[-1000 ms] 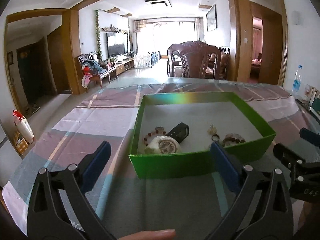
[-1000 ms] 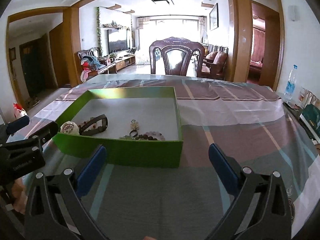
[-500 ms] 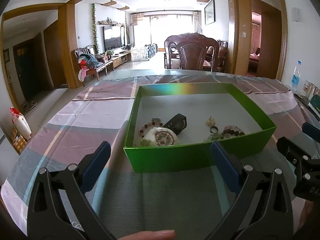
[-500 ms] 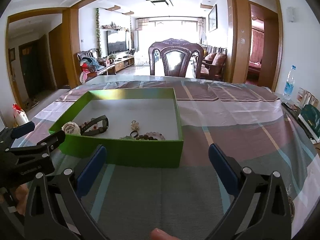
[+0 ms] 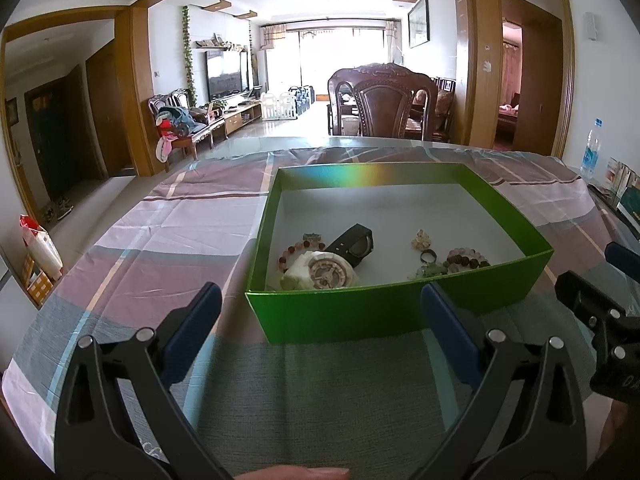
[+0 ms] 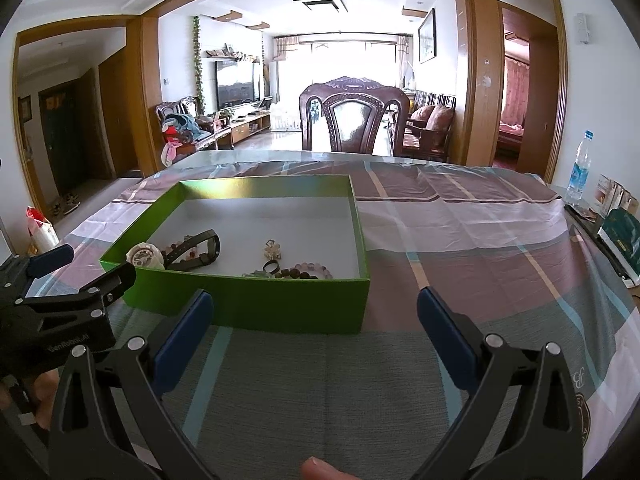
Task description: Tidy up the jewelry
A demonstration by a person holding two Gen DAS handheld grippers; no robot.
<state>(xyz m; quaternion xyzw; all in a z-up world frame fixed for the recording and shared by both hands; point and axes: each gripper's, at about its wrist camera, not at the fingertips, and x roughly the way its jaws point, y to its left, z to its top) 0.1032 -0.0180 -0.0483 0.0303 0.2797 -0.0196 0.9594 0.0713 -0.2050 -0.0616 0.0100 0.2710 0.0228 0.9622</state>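
A green box [image 5: 360,316] with a white floor stands on the checked tablecloth; it also shows in the right wrist view [image 6: 260,304]. Inside lie a white watch [image 5: 324,274], a black watch [image 5: 354,242], a bead bracelet [image 5: 466,260], a small ring [image 5: 427,256] and a pale charm [image 5: 420,239]. My left gripper [image 5: 320,308] is open and empty, just short of the box's near wall. My right gripper [image 6: 314,312] is open and empty, near the box's front right corner.
A dark wooden chair [image 6: 354,120] stands behind the table's far edge. A water bottle [image 6: 579,170] and some packets and books [image 6: 618,220] sit at the table's right edge. Bare tablecloth [image 6: 460,232] lies right of the box.
Both grippers have risen and drawn back a little from the box, so more of its inside shows. Both stay open. The jewelry has not moved.
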